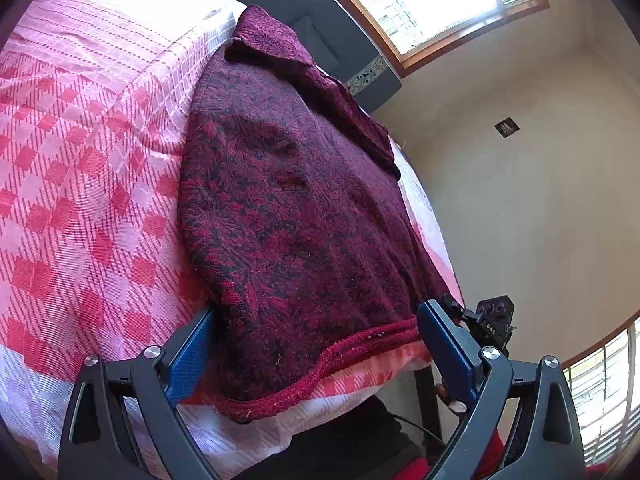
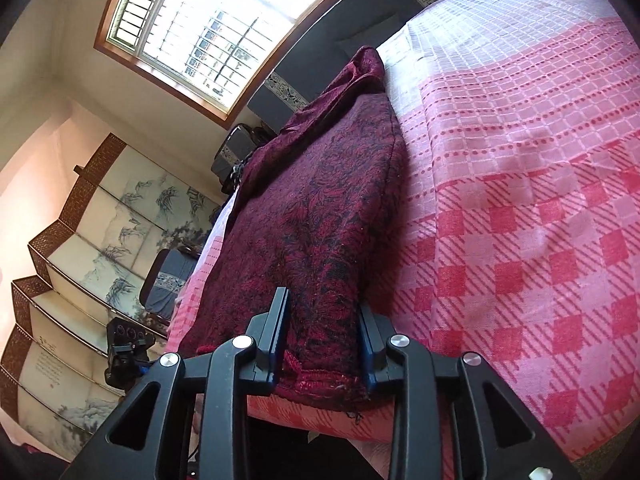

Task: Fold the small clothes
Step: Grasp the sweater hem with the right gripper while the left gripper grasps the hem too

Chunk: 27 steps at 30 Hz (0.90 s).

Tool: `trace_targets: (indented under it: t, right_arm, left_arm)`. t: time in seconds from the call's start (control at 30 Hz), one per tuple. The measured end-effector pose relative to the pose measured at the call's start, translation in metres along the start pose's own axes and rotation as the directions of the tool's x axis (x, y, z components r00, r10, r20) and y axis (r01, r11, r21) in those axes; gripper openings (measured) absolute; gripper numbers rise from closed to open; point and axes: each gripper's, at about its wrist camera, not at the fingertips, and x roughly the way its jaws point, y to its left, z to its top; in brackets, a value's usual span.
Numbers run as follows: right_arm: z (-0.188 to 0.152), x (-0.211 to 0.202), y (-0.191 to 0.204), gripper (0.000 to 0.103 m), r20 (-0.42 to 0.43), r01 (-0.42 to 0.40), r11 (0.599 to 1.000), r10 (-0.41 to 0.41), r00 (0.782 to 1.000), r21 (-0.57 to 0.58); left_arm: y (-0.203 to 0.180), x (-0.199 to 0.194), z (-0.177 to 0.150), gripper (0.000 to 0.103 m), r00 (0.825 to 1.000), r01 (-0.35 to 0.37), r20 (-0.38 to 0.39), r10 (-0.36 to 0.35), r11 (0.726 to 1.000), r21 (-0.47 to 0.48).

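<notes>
A dark maroon patterned garment (image 1: 296, 208) lies on the pink checked bed cover (image 1: 80, 184), folded lengthwise, its red hem at the near edge. My left gripper (image 1: 316, 340) is open, its blue fingers (image 1: 448, 340) wide apart on either side of the hem's corner. In the right wrist view the same garment (image 2: 320, 220) stretches away from me. My right gripper (image 2: 324, 340) has its jaws around the hem corner with a gap between them; the cloth fills that gap. The other gripper (image 2: 124, 348) shows at lower left.
The bed's near edge (image 1: 360, 392) runs just under the hem, with dark floor below. A dark headboard (image 1: 304, 12) and windows (image 2: 208, 20) are at the far end. A folding painted screen (image 2: 100, 232) stands at the left of the right wrist view.
</notes>
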Motion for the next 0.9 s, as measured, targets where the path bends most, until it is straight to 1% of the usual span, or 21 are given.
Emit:
trace_targets:
  t: [0.07, 0.13, 0.2, 0.23, 0.27, 0.3, 0.37, 0.4, 0.43, 0.47, 0.5, 0.57, 0.6, 0.67, 0.77, 0.83, 0.9]
  right_arm:
    - [0.003, 0.002, 0.0, 0.033, -0.001, -0.001, 1.0, 0.001, 1.0, -0.002]
    - [0.005, 0.005, -0.001, 0.029, -0.004, 0.014, 1.0, -0.014, 1.0, -0.003]
    - [0.007, 0.007, 0.0, 0.027, -0.015, 0.033, 0.999, -0.033, 0.999, -0.005]
    - [0.007, 0.008, 0.001, 0.025, -0.021, 0.042, 0.999, -0.042, 0.999, -0.008]
    - [0.007, 0.009, 0.001, 0.022, -0.026, 0.06, 0.998, -0.06, 0.998, -0.012]
    - [0.006, 0.01, 0.002, 0.015, -0.035, 0.074, 0.997, -0.075, 0.997, -0.017]
    - [0.002, 0.01, 0.004, 0.014, -0.037, 0.075, 0.997, -0.076, 0.996, -0.029]
    - [0.001, 0.01, 0.005, 0.014, -0.038, 0.061, 0.998, -0.062, 0.997, -0.029]
    - [0.001, 0.01, 0.005, 0.014, -0.039, 0.046, 0.999, -0.047, 0.998, -0.023]
    - [0.0, 0.009, 0.005, 0.014, -0.037, 0.033, 0.999, -0.034, 0.999, -0.015]
    - [-0.001, 0.009, 0.004, 0.014, -0.036, 0.024, 1.0, -0.024, 0.999, -0.008]
    - [0.0, 0.011, 0.003, 0.014, -0.045, 0.035, 0.999, -0.036, 0.998, -0.015]
    - [-0.001, 0.012, 0.003, 0.014, -0.051, 0.041, 0.999, -0.042, 0.998, -0.017]
    - [-0.001, 0.013, 0.0, 0.015, -0.06, 0.019, 1.0, -0.019, 0.998, -0.005]
    - [-0.001, 0.013, 0.0, 0.016, -0.06, 0.013, 1.0, -0.013, 0.998, -0.007]
    - [-0.002, 0.013, 0.0, 0.016, -0.063, 0.015, 1.0, -0.016, 0.998, -0.02]
    - [-0.002, 0.013, 0.0, 0.016, -0.063, 0.014, 1.0, -0.015, 0.998, -0.018]
  left_arm:
    - [-0.002, 0.001, -0.002, 0.095, 1.0, -0.007, 0.012, 0.007, 1.0, 0.018]
    - [-0.003, 0.001, -0.005, 0.092, 0.999, -0.029, 0.03, 0.028, 0.999, 0.033]
    - [-0.004, 0.002, -0.007, 0.086, 0.998, -0.058, 0.031, 0.056, 0.998, 0.037]
    - [-0.002, 0.001, -0.007, 0.08, 0.998, -0.061, 0.027, 0.06, 0.998, 0.022]
    - [0.001, -0.002, -0.008, 0.076, 0.998, -0.048, 0.032, 0.048, 0.999, -0.002]
    - [0.006, -0.006, -0.008, 0.075, 0.999, -0.032, 0.043, 0.033, 0.999, -0.028]
    - [0.015, -0.015, -0.008, 0.071, 0.998, -0.01, 0.053, 0.014, 0.997, -0.081]
    - [0.019, -0.018, -0.008, 0.071, 0.999, 0.011, 0.052, -0.005, 0.995, -0.104]
    - [0.022, -0.021, -0.007, 0.071, 0.999, 0.026, 0.05, -0.02, 0.993, -0.117]
    - [0.024, -0.023, -0.007, 0.071, 0.999, 0.027, 0.046, -0.022, 0.993, -0.118]
    - [0.025, -0.024, -0.006, 0.071, 0.999, 0.026, 0.029, -0.023, 0.993, -0.114]
    - [0.025, -0.02, -0.003, 0.071, 0.998, 0.035, -0.041, -0.04, 0.993, -0.114]
    - [0.025, -0.018, -0.002, 0.071, 0.995, 0.046, -0.077, -0.056, 0.991, -0.123]
    - [0.023, -0.014, -0.003, 0.072, 0.983, 0.081, -0.153, -0.1, 0.988, -0.13]
    - [0.014, -0.012, -0.007, 0.072, 0.97, 0.054, -0.236, -0.065, 0.997, -0.053]
    - [0.012, -0.011, -0.008, 0.074, 0.963, 0.054, -0.26, -0.063, 0.998, -0.039]
    - [0.014, -0.01, -0.004, 0.074, 0.965, 0.054, -0.253, -0.073, 0.995, -0.081]
